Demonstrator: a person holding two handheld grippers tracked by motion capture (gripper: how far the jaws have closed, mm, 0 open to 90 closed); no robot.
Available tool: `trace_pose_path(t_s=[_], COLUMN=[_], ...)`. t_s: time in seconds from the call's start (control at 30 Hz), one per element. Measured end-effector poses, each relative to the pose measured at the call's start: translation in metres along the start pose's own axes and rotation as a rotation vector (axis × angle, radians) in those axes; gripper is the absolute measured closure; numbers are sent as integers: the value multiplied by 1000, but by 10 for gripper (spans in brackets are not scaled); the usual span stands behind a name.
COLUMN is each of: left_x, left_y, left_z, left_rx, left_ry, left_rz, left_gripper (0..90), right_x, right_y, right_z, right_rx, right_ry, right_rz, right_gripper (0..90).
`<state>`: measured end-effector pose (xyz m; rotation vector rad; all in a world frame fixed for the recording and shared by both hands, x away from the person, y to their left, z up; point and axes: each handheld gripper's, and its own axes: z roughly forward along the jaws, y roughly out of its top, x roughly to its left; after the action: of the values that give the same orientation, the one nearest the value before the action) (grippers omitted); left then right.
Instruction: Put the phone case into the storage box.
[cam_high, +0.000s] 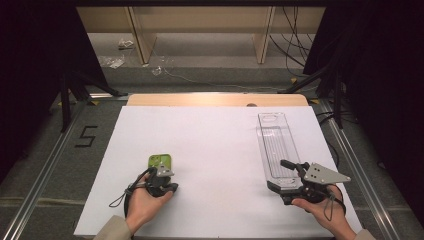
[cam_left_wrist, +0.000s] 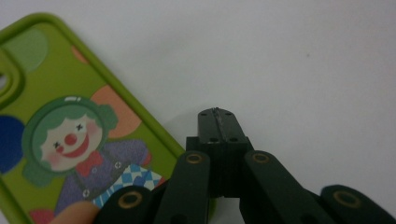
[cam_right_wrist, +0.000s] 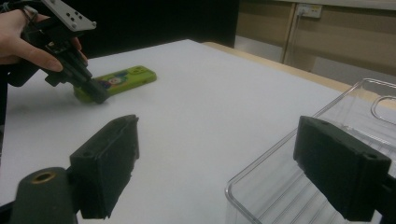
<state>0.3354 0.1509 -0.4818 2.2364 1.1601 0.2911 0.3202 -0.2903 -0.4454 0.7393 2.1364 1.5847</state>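
The left gripper (cam_high: 161, 176) had its jaws pressed together on nothing, tip low over the white sheet (cam_high: 215, 145) just beside the near end of the green phone case (cam_high: 160, 161). The case lay flat at the near left, long axis running near to far, just left of the closed tip, so this hand was much the nearer. The right gripper (cam_high: 292, 170) stood spread at the near end of the clear tray (cam_high: 275, 142), gripping nothing. The left gripper view showed the case's clown print (cam_left_wrist: 70, 140); the right gripper view showed the case's (cam_right_wrist: 116, 80) low flat profile.
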Motion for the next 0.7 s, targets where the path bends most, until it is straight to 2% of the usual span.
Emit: trace_pose_path(t_s=[0.2, 0.27, 0.6, 0.7], left_x=[11, 14, 26, 28], left_y=[-12, -14, -19, -20], left_z=[-11, -14, -21, -22], left_rx=[18, 24, 51, 58], left_ry=[20, 32, 55, 62], left_rz=[-30, -27, -71, -72], left_gripper=[896, 896, 896, 896], right_x=[0, 0, 0, 0], right_y=[0, 0, 0, 1], right_z=[0, 0, 0, 0], right_rx=[0, 0, -2, -3], right_ry=[-1, -1, 0, 0], right_rz=[0, -1, -2, -3], right_gripper=[153, 153, 153, 153])
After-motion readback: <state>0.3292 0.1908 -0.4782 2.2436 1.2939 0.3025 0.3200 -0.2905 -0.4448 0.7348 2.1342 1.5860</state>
